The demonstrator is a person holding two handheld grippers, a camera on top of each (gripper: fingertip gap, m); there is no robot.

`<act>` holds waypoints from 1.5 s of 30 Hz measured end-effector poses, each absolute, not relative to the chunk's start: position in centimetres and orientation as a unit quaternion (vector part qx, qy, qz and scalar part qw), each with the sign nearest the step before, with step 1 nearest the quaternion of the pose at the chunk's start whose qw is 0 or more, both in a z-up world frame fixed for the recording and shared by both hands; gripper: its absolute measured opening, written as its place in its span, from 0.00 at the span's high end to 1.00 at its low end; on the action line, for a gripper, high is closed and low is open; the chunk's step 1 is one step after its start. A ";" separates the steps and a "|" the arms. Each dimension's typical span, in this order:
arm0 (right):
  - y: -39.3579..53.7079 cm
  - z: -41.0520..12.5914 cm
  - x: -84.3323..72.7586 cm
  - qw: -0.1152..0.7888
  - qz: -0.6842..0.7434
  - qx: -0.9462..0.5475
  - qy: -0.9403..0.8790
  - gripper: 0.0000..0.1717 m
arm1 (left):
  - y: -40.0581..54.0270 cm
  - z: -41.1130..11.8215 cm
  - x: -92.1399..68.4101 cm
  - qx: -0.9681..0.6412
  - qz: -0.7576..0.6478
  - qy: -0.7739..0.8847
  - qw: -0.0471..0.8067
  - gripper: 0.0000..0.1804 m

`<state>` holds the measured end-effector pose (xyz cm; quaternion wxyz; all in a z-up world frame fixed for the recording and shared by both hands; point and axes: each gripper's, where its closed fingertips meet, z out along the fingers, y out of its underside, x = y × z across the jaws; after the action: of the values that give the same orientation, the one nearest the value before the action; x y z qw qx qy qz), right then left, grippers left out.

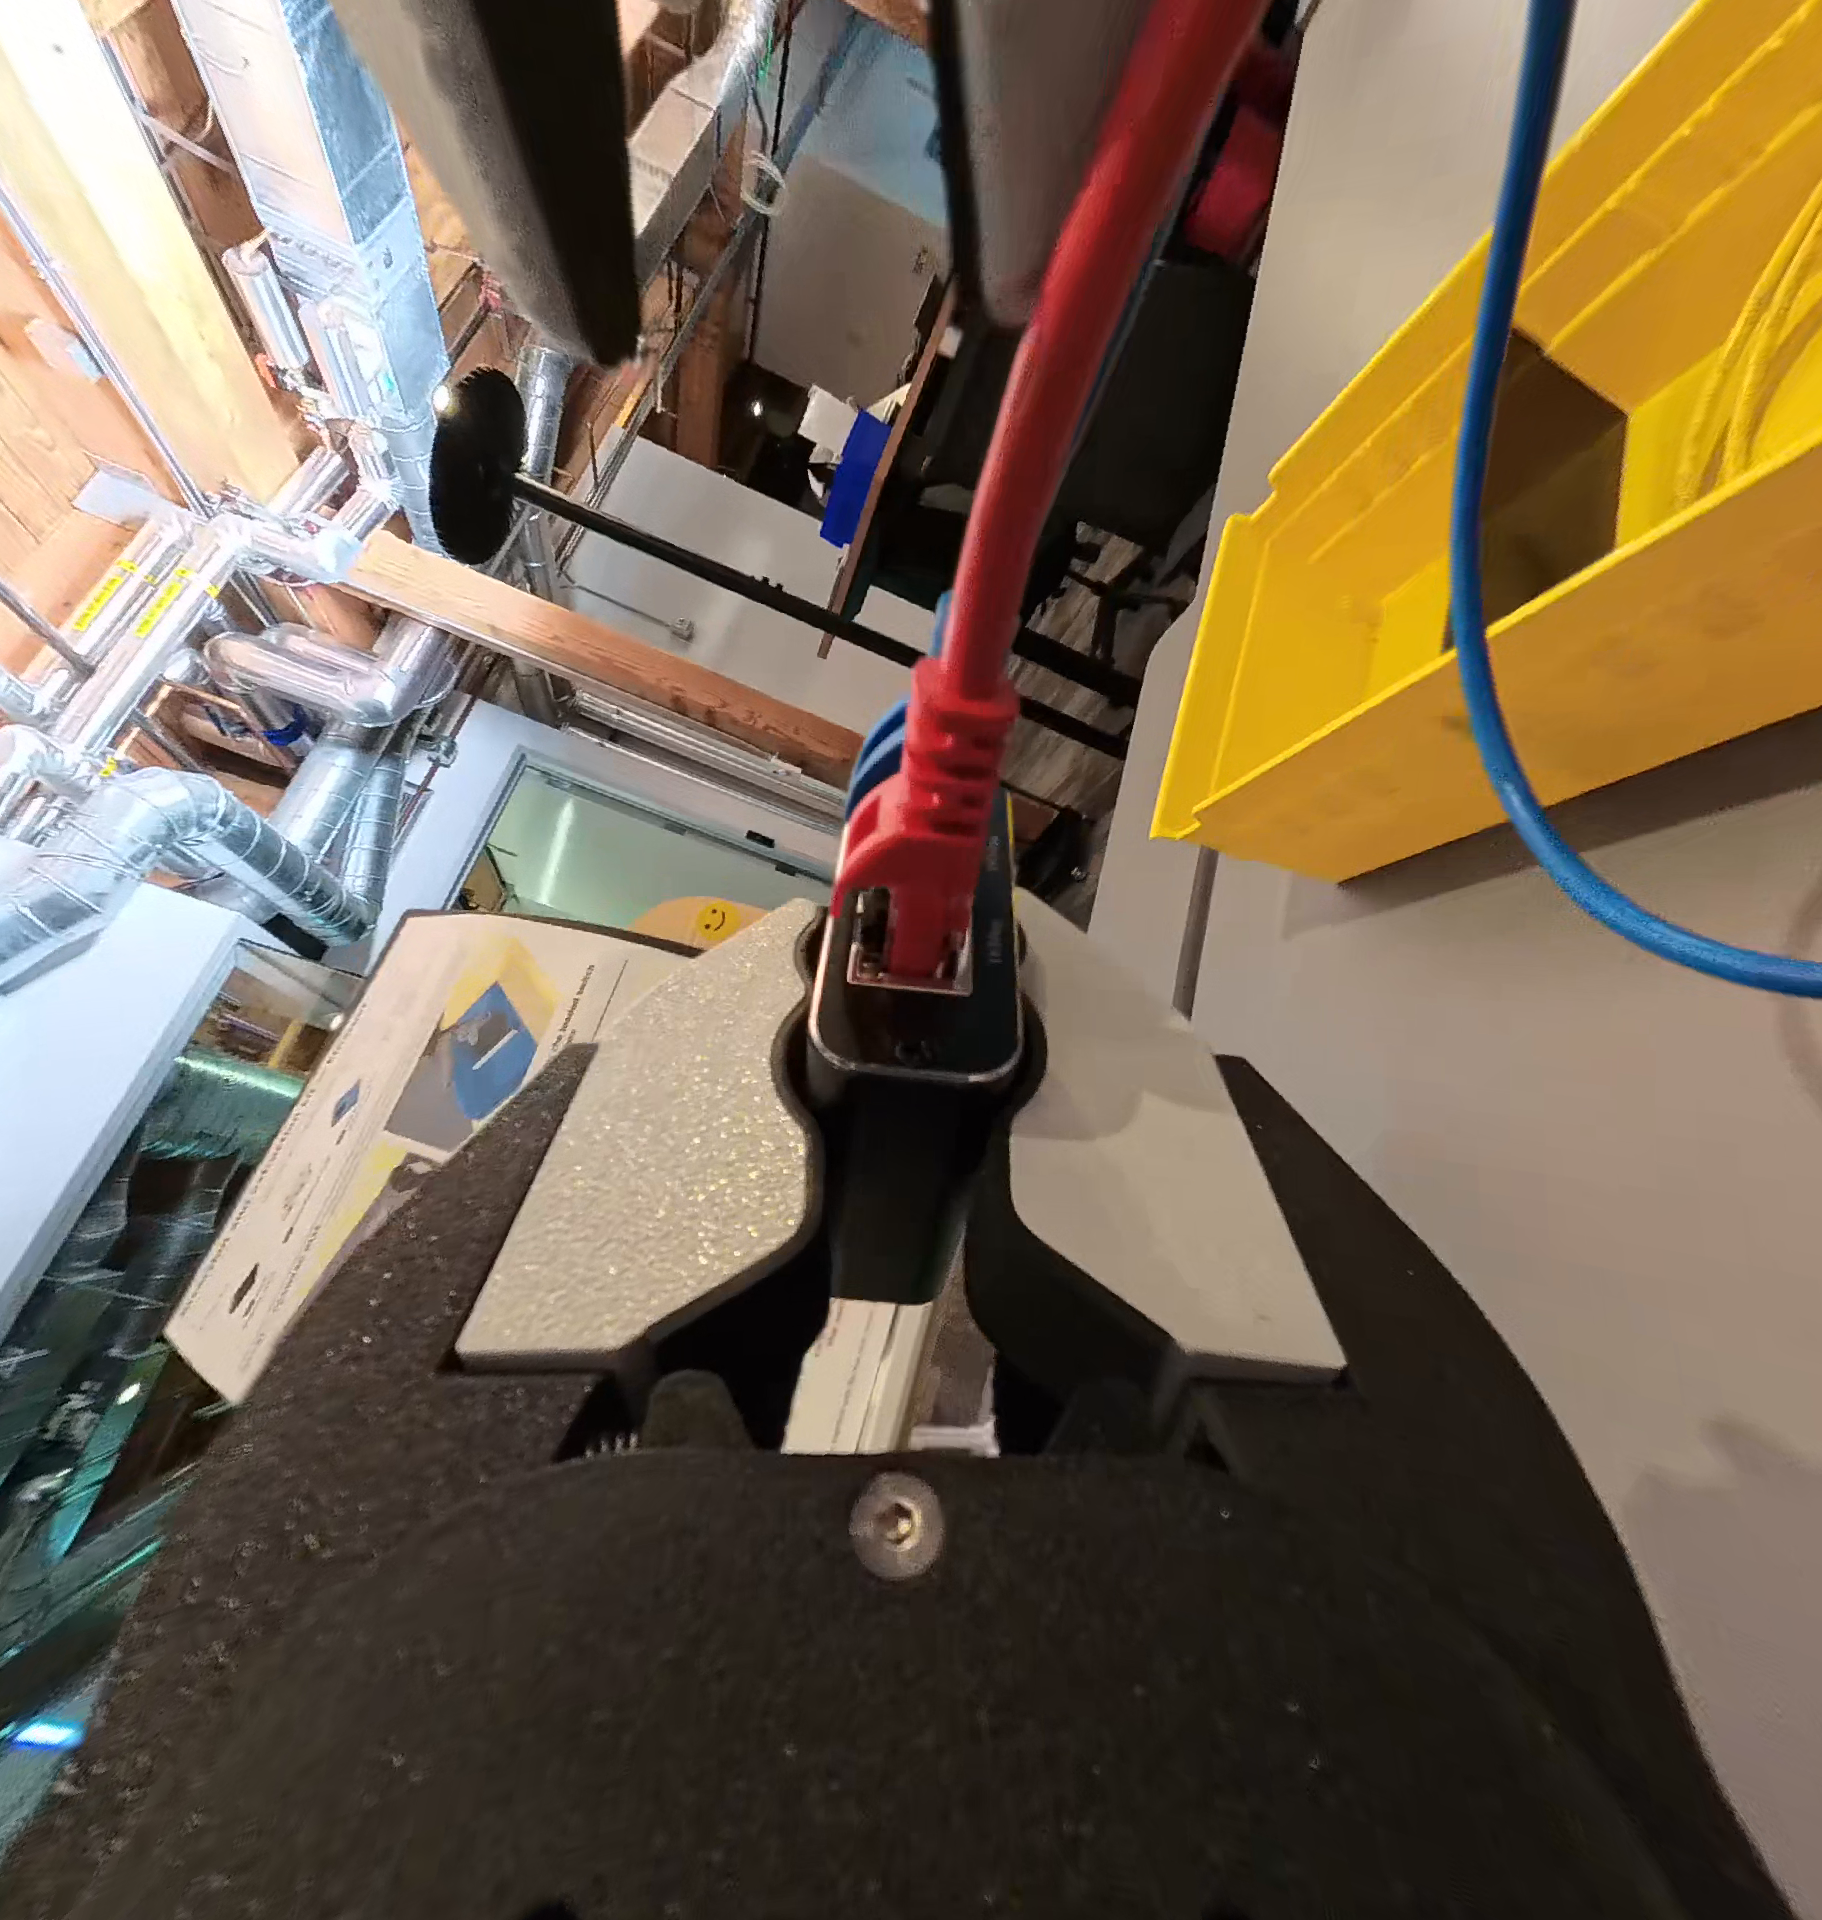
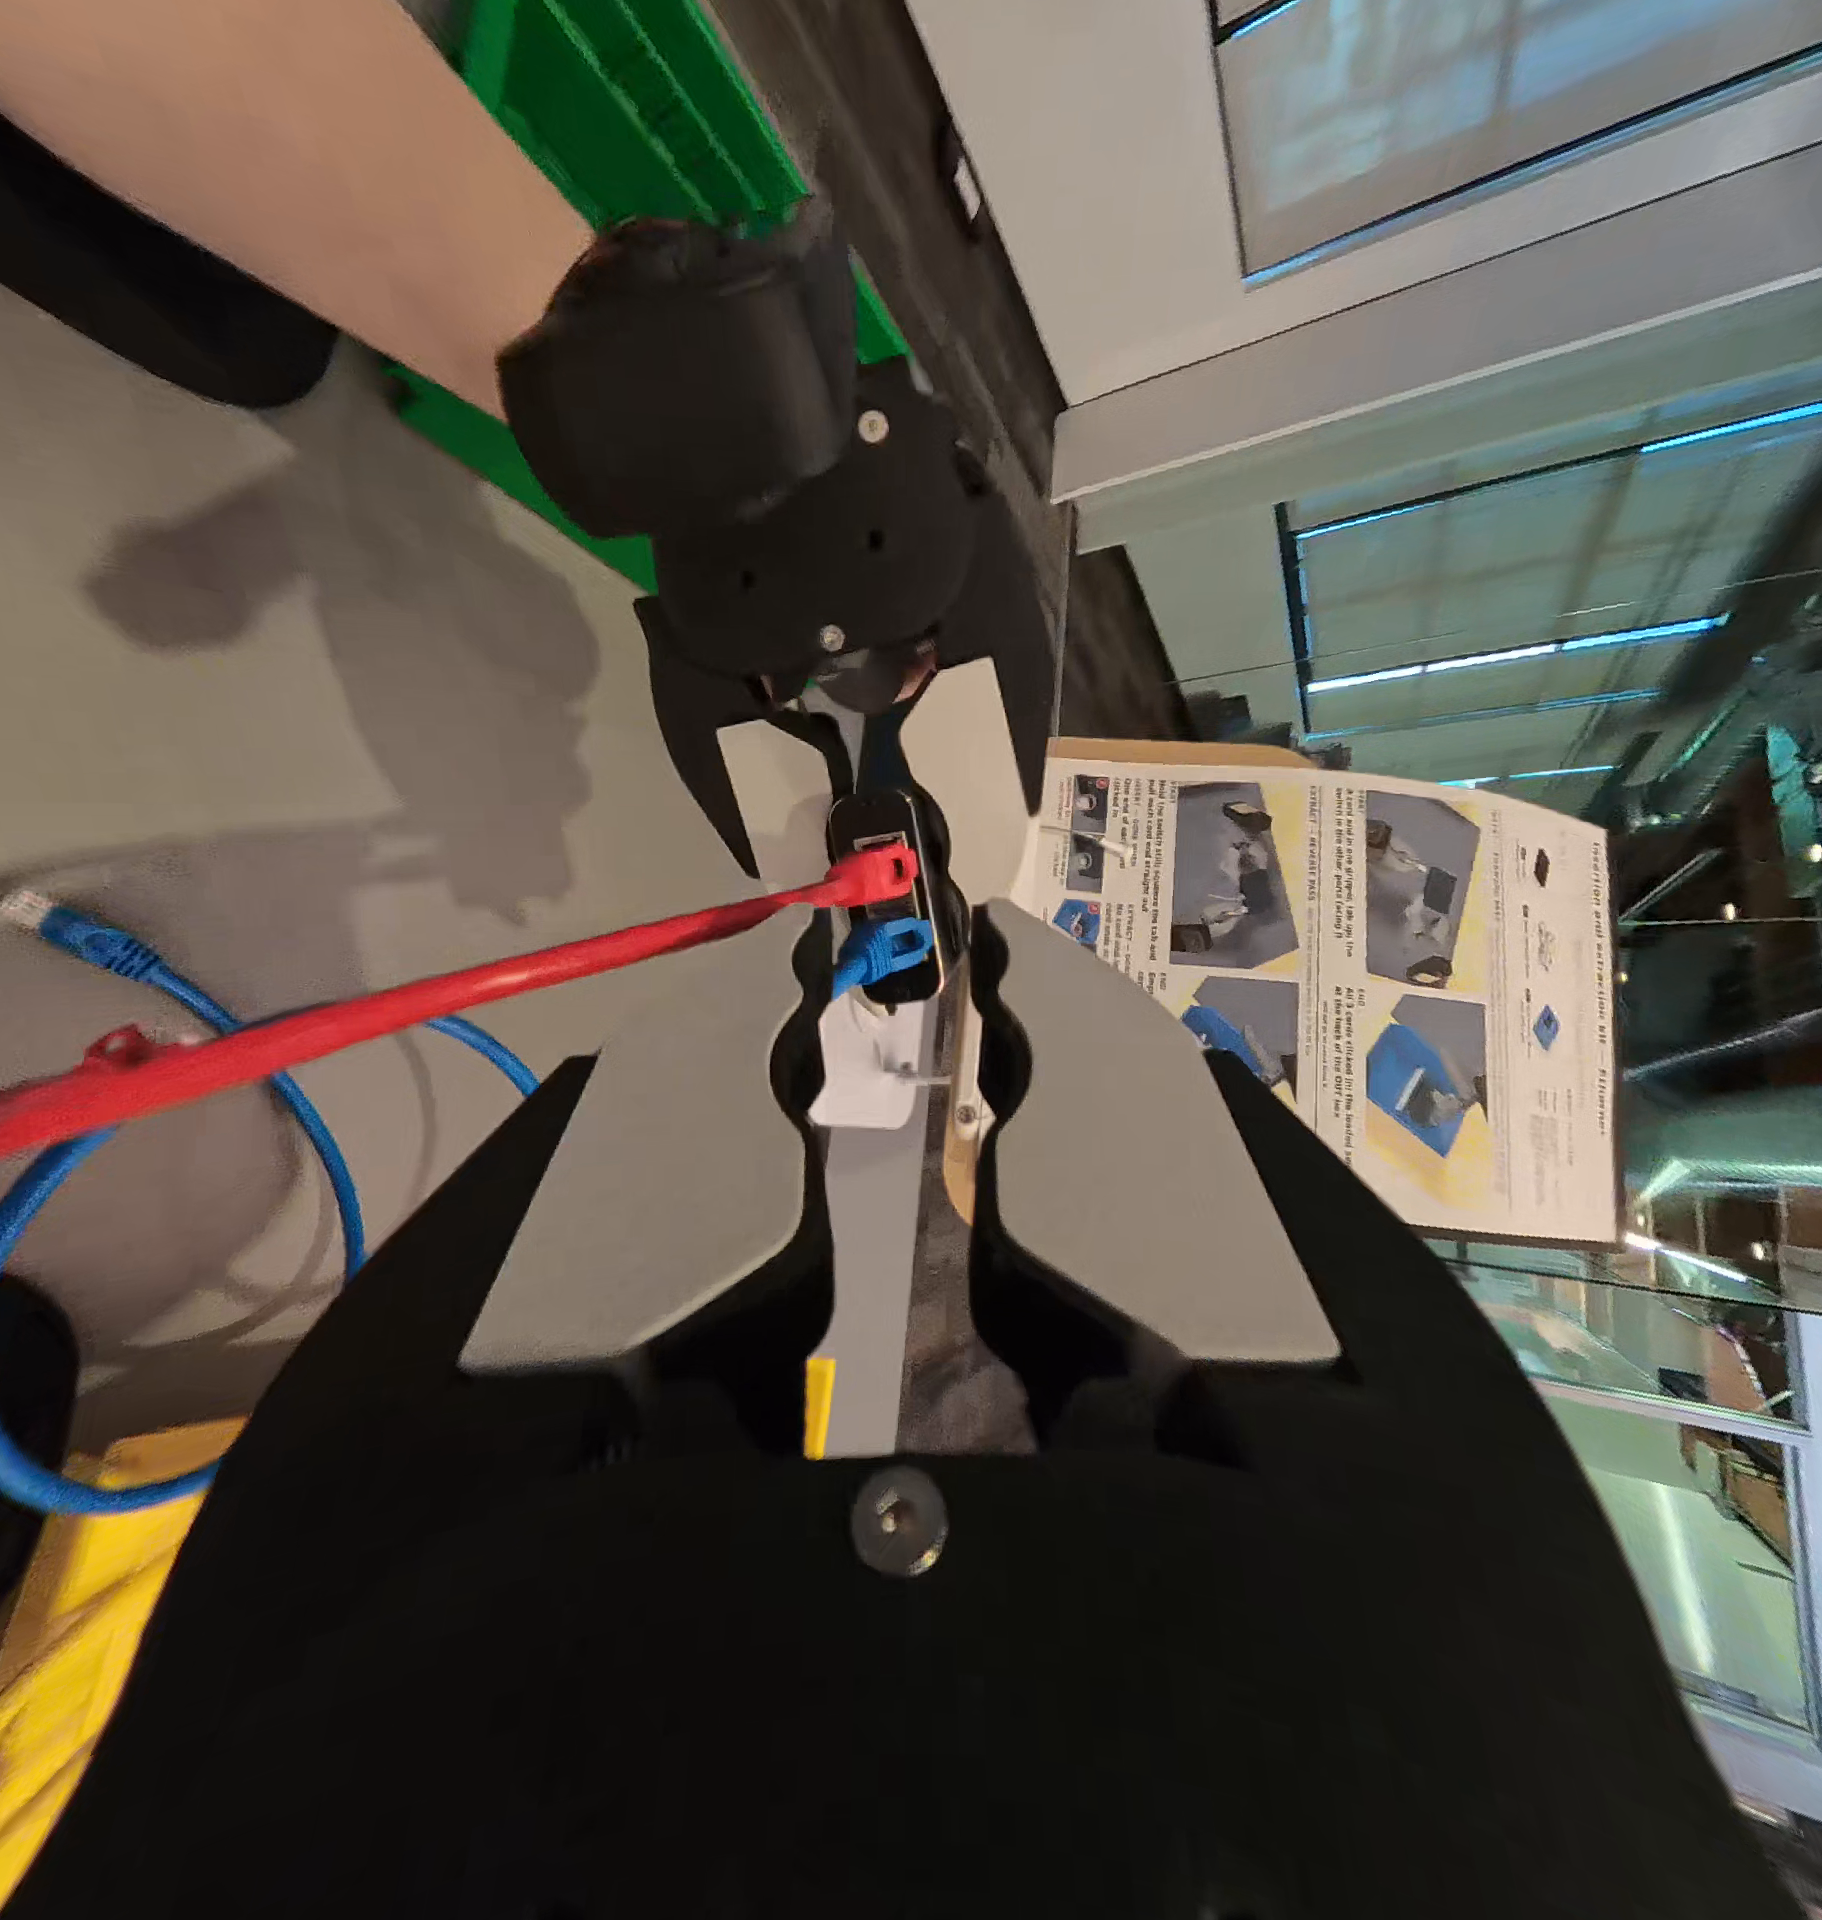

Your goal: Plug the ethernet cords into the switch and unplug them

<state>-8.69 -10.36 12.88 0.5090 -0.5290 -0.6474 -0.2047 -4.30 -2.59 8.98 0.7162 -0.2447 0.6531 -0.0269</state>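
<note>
Left fingers (image 1: 678, 1122) clamping switch (image 1: 912, 1039), red cord (image 1: 938, 790) plugged in

— Left gripper (image 1: 912, 997)?
— Jaws closed on the black switch (image 1: 917, 1049), pads pressing both its sides. A black-gloved hand (image 2: 678, 384) grips the handle, forearm bare.
— Right gripper (image 2: 891, 997)?
— Jaws parted, holding nothing, pointed toward the left gripper, just short of it.

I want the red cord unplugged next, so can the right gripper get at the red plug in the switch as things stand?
Probably yes. The right gripper is open near the switch, and the red plug sticks out sideways, uncovered. The blue plug sits close beside it.
</note>
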 end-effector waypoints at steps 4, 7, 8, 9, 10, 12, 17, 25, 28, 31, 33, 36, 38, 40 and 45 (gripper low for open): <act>-11.0 13.0 -8.3 0.462 -0.230 -0.541 -0.664 0.83 | -3.4 9.4 -4.4 -0.244 -0.050 0.652 0.716 0.85; -13.0 14.0 -8.7 0.461 -0.177 -0.554 -0.670 0.77 | -3.8 10.0 -4.7 -0.243 -0.068 0.649 0.718 0.85; -13.2 14.3 -8.7 0.460 -0.164 -0.568 -0.663 0.72 | -3.9 10.2 -4.8 -0.244 -0.079 0.647 0.718 0.85; -13.2 14.5 -8.7 0.460 -0.167 -0.575 -0.655 0.69 | -4.0 10.4 -4.9 -0.247 -0.090 0.645 0.717 0.85; -13.1 14.4 -8.9 0.453 -0.179 -0.575 -0.657 0.68 | -4.2 10.6 -5.0 -0.251 -0.098 0.646 0.714 0.85; -13.2 13.4 -9.3 0.424 -0.218 -0.566 -0.673 0.65 | -4.3 10.5 -5.0 -0.255 -0.097 0.653 0.706 0.85; -11.7 13.0 -9.4 0.397 -0.289 -0.575 -0.655 0.65 | -5.8 10.6 -4.7 -0.244 -0.128 0.659 0.699 0.85; -10.0 12.5 -10.6 0.419 -0.324 -0.545 -0.650 0.84 | -7.3 10.5 -4.5 -0.232 -0.118 0.675 0.690 0.84; -9.8 12.4 -10.6 0.430 -0.339 -0.528 -0.649 0.90 | -6.9 10.7 -4.8 -0.232 -0.103 0.673 0.694 0.84; -9.6 12.3 -10.6 0.436 -0.367 -0.504 -0.649 0.91 | -6.7 10.7 -4.9 -0.232 -0.090 0.675 0.694 0.84; -9.4 11.9 -10.4 0.431 -0.366 -0.509 -0.649 0.91 | -6.5 10.3 -4.8 -0.230 -0.077 0.681 0.691 0.84; -9.5 11.5 -10.1 0.426 -0.364 -0.514 -0.649 0.92 | -6.6 9.9 -4.6 -0.229 -0.073 0.686 0.686 0.84; -9.5 11.6 -10.0 0.430 -0.362 -0.516 -0.646 0.92 | -6.4 10.0 -4.4 -0.225 -0.057 0.677 0.698 0.85; -9.5 11.9 -10.0 0.449 -0.359 -0.509 -0.640 0.92 | -6.4 10.9 -4.4 -0.214 -0.045 0.650 0.727 0.85; -9.2 11.8 -9.4 0.465 -0.365 -0.508 -0.627 0.93 | -6.0 11.8 -4.0 -0.206 0.018 0.600 0.773 0.82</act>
<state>-9.44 -9.19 11.78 0.4645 -0.5082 -0.6267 -0.3649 -4.01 -5.95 11.82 0.7727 -0.2064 0.6000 0.0175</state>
